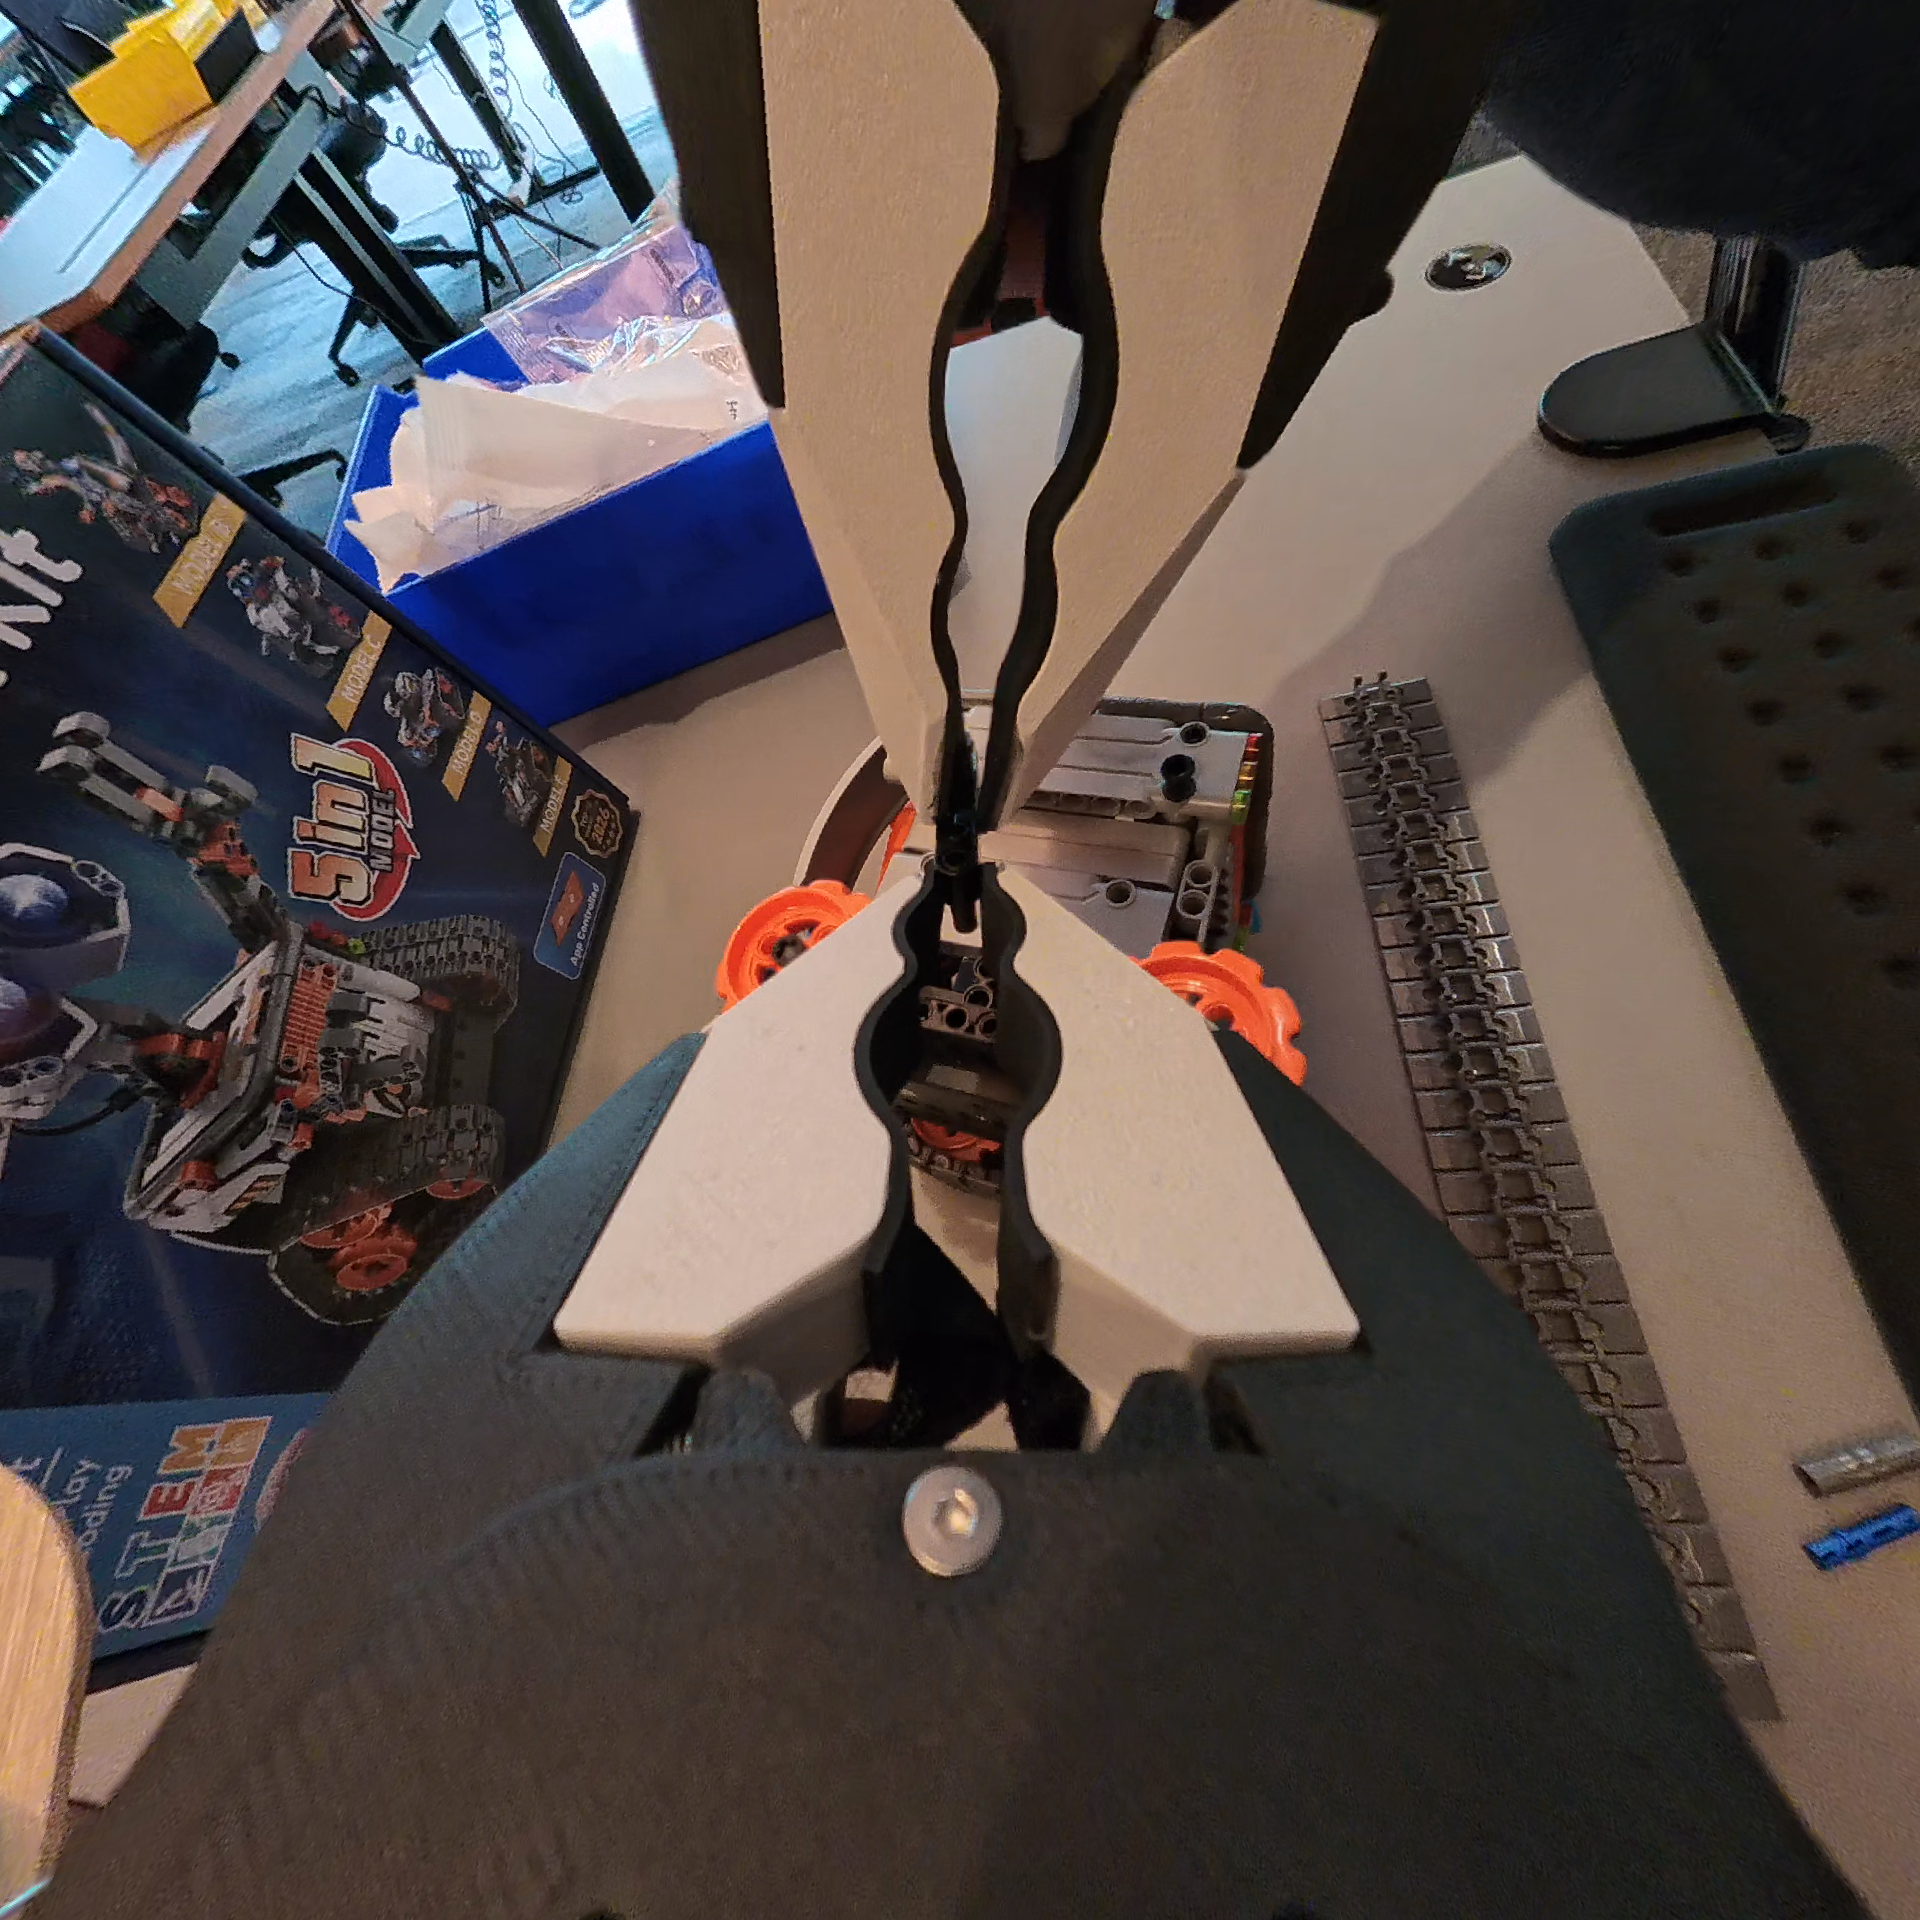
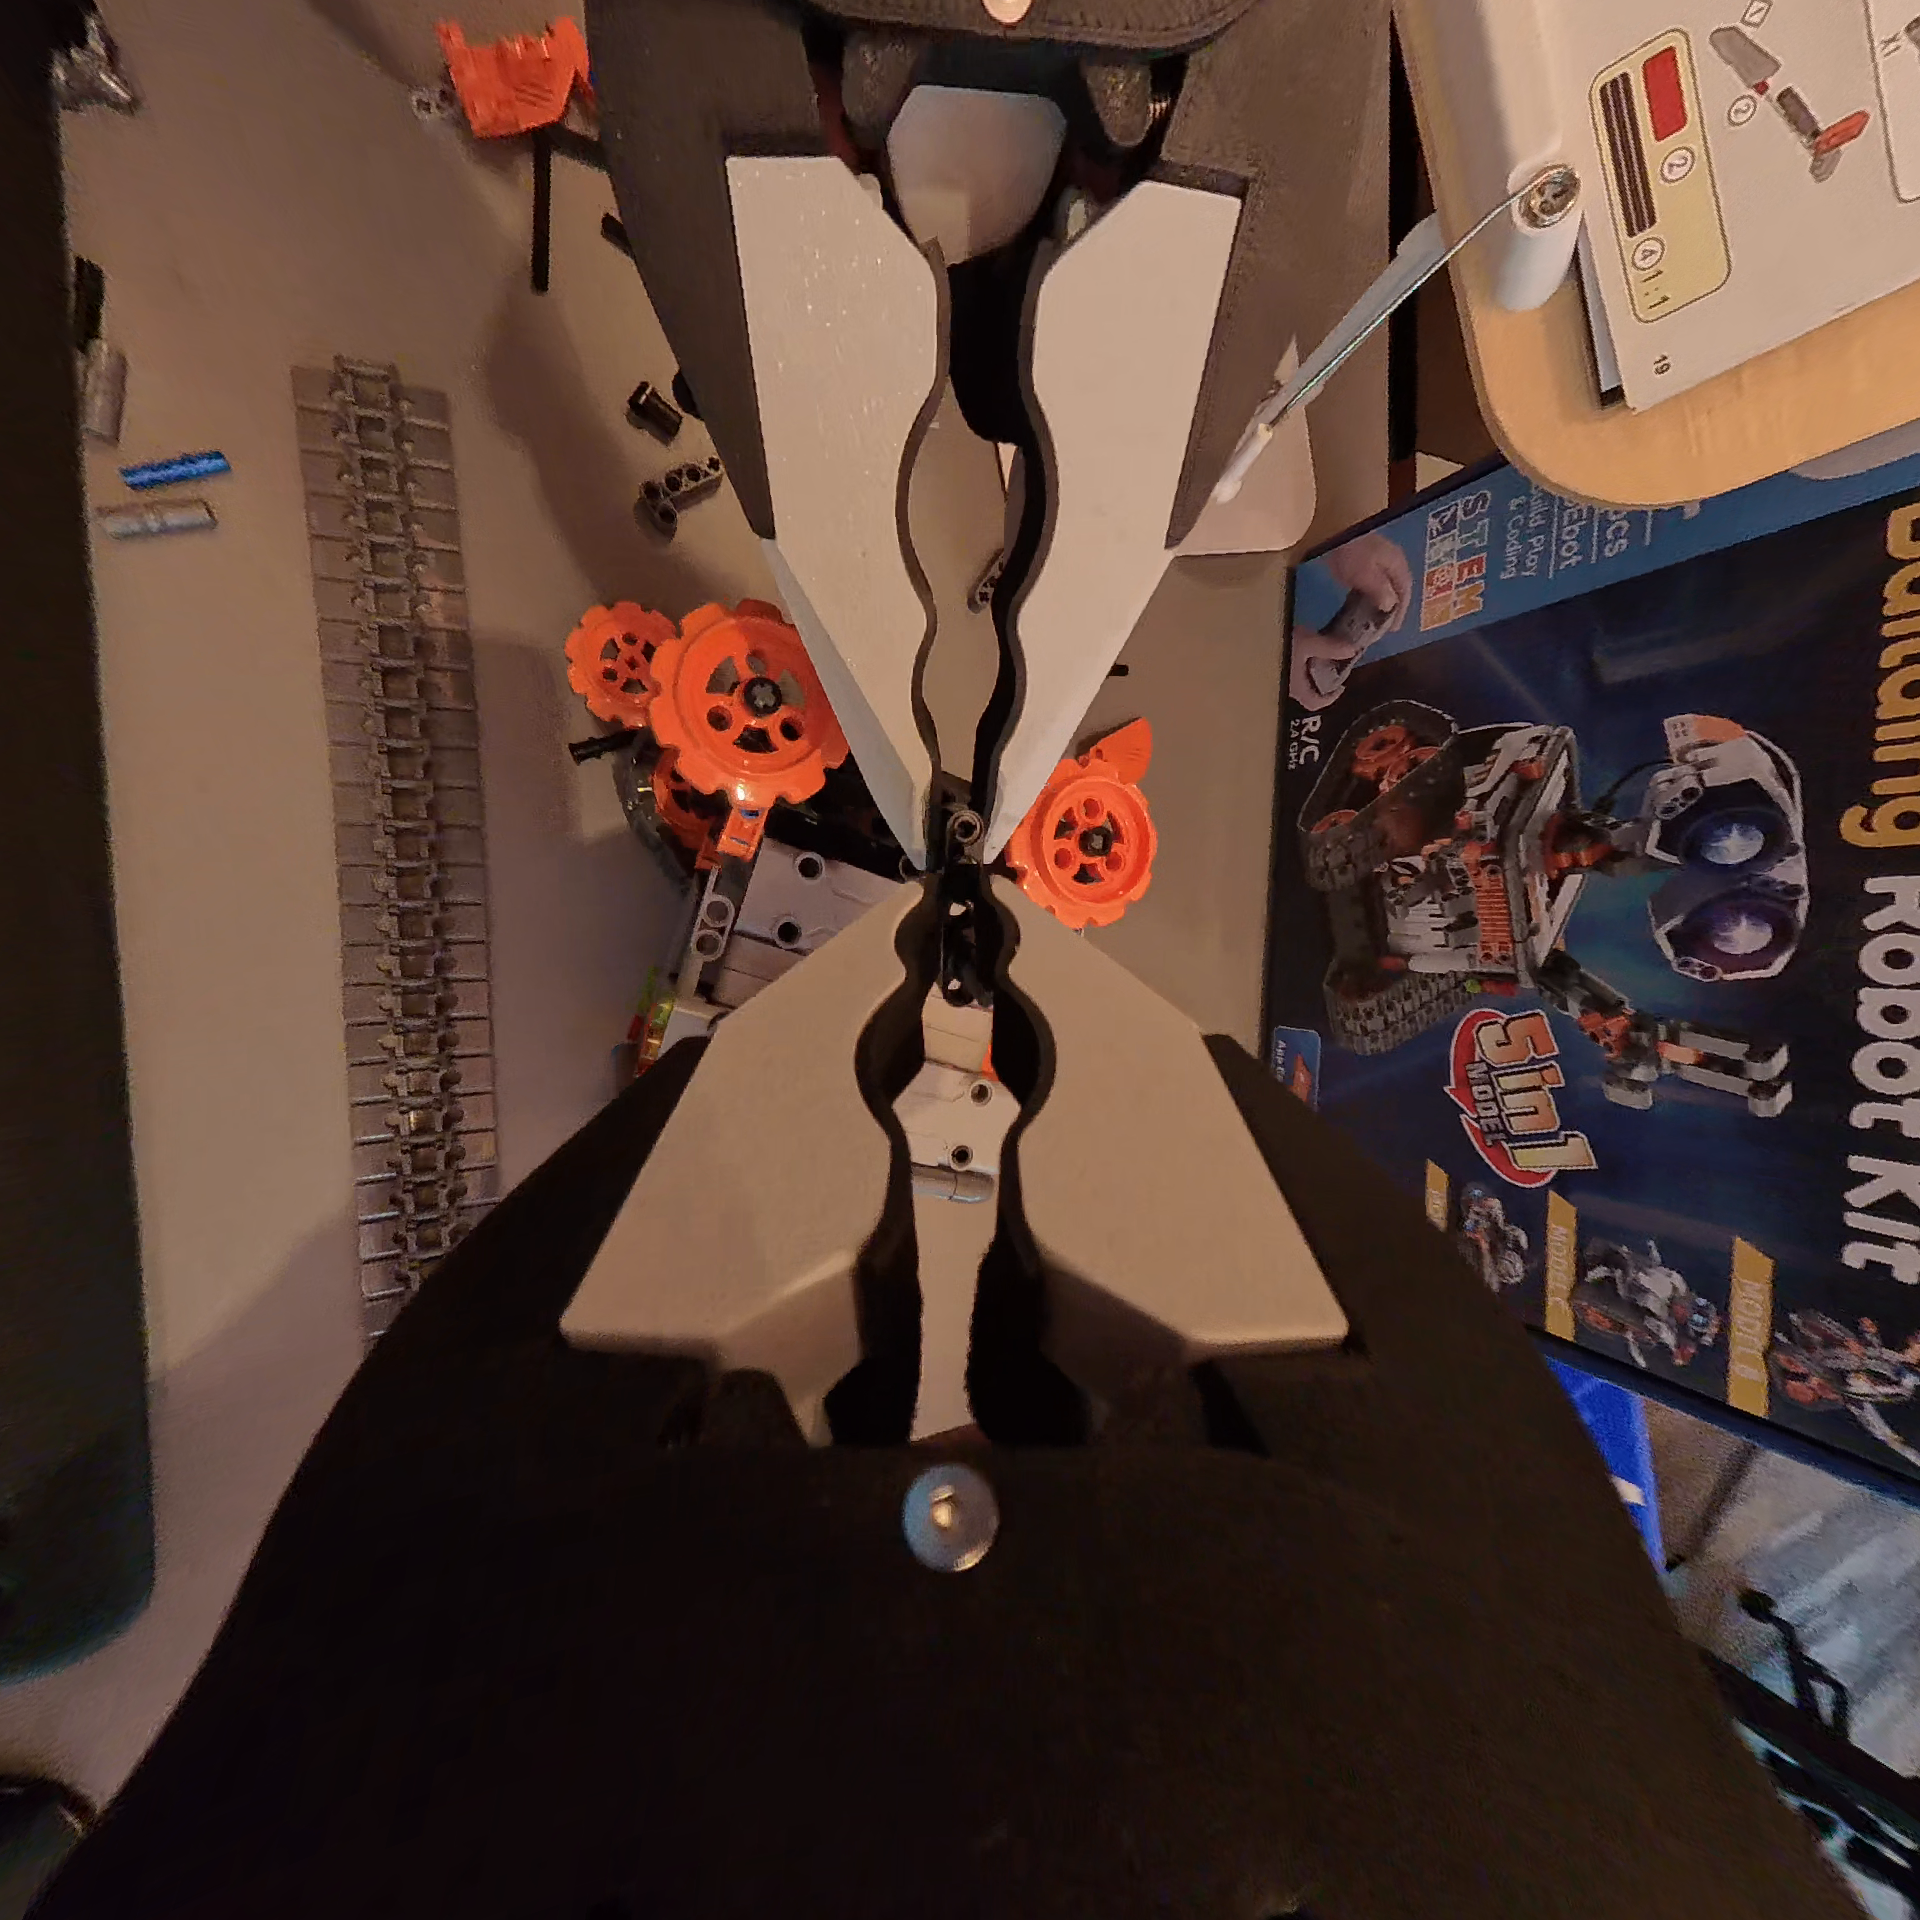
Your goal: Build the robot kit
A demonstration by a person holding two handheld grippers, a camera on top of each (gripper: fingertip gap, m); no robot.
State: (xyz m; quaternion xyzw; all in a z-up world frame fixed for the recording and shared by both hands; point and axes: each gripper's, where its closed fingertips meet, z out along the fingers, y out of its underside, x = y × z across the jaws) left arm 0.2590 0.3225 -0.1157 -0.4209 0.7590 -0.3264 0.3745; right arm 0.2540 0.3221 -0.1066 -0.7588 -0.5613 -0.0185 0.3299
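Firstly, left gripper (image 1: pixel 951 902): pressed closed from 6 o'clock on a small black connector piece (image 1: pixel 957 883), fingertips almost meeting around it.
Right gripper (image 2: pixel 951 883): likewise closed, met the left one tip to tip; in the left wrist view came in from 12 o'clock and pinched the other end of the same piece.
Black piece: hung between the two pairs of tips, above a partly built grey model (image 1: pixel 1101 831), apparently clear of it.
Model: rested on the pale table (image 1: pixel 1299 468), with orange sprocket wheels (image 2: pixel 748 717) at its sides.
Step in hand: a shared two-ended pinch, held over the model.
Around it, left wrist view: grey track strip (image 1: pixel 1455 987) lay flat at 3 o'clock, dark perforated mat (image 1: pixel 1766 727) beyond it; printed kit box (image 1: pixel 260 883) at 9 o'clock; blue bin (image 1: pixel 623 582) of clear bags at 11 o'clock.
Right wrist view: instruction booklet (image 2: pixel 1766 156) stood on a wooden stand at 1 o'clock.
Hidden: most of the model, covered by both grippers.
Hard to make out: exact shape of the black piece, and whether one part or two joined ones sat in the tips.
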